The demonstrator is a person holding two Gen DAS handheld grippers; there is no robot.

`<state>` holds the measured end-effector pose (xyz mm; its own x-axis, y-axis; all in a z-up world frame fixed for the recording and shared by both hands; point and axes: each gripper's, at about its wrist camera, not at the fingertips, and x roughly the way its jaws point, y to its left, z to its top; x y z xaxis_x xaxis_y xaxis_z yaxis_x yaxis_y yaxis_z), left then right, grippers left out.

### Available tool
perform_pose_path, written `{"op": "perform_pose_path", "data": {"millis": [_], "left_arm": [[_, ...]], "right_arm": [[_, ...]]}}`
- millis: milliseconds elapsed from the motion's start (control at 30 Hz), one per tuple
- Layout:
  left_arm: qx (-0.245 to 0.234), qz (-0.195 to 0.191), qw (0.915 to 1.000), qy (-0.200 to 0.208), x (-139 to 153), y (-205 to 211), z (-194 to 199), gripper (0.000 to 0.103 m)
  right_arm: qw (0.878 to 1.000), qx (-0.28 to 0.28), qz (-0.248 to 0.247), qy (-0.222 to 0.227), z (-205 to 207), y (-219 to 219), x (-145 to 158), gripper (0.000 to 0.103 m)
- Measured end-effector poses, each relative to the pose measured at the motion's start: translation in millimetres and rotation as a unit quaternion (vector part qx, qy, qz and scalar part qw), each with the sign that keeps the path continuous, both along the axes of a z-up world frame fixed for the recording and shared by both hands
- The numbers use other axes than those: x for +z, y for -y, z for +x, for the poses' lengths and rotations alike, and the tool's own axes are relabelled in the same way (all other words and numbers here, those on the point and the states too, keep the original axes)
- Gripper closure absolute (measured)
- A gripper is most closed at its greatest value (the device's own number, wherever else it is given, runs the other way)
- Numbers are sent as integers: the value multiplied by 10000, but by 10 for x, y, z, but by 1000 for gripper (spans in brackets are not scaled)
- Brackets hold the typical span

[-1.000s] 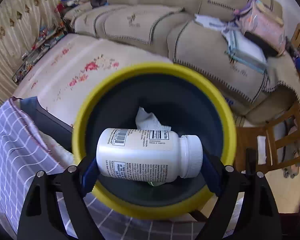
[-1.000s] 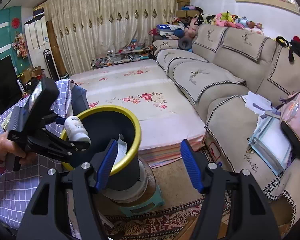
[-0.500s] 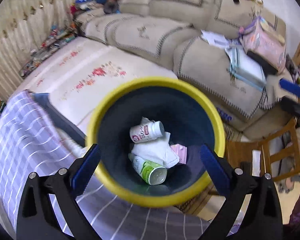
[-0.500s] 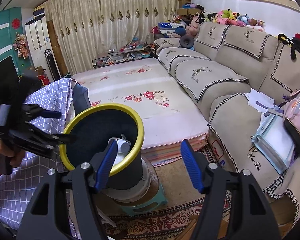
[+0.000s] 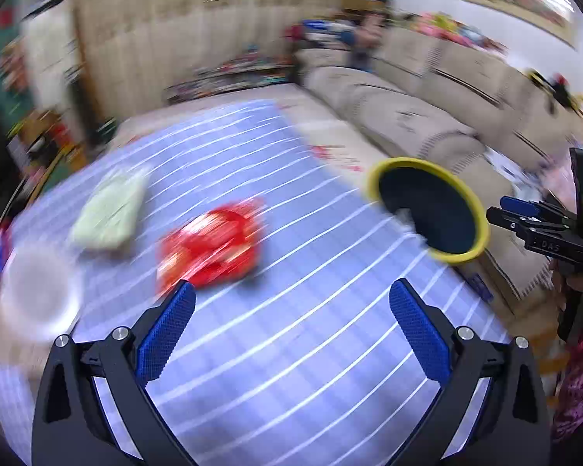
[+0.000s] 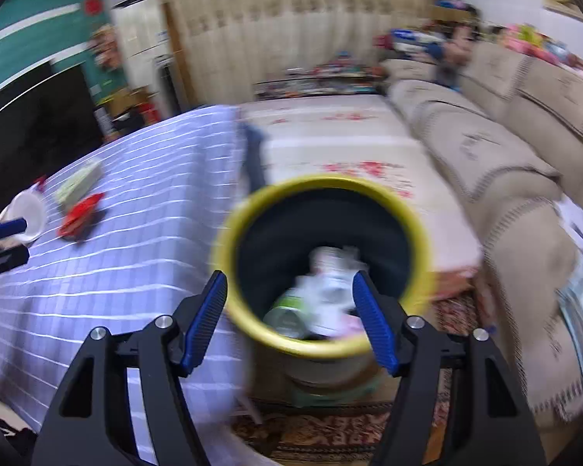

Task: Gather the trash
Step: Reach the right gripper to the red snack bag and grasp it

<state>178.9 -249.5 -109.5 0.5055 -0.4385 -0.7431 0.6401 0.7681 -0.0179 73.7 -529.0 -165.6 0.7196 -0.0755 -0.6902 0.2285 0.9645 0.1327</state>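
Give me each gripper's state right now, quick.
Left gripper: open, holding nothing, over the checked tablecloth.
Right gripper: open, holding nothing, facing the yellow-rimmed bin.

Right gripper [image 6: 289, 316] hangs wide apart over the yellow-rimmed bin [image 6: 423, 240], empty. Blurry bottles and paper [image 6: 322, 295] sit inside it. Red wrapper [image 6: 79, 217] lies on the checked tablecloth [image 6: 136, 240].

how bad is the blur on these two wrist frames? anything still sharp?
Left wrist: heavy motion smear across the checked tablecloth, red wrapper and bin; only the open left tool is crisp. Right wrist: similar smear, bin contents unreadable, open right tool sharp. Fisheye bending in both.
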Motion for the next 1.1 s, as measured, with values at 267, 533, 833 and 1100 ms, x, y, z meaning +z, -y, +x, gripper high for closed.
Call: {"op": "perform_pose_path", "data": {"millis": [267,533,833,1100], "left_arm": [[1509,-166,9883,-129,-154,-1330,9,5],[1709,-335,9847,-24,-187,-1773,-76,5],[1672,-445,9847,-203,-294,-1787,-67,5],[1614,-436,9857,-229,-340,-1730,-95,5]], "right_arm": [[9871,1578,236,-94,864,-1239,11,39],[9786,1974,457,-372,1515,-1936,1,39],[9861,1506,163,-678,1766,-2000,-133,45],[9866,1526,177,-545,1730,-1989,-108,87]]}}
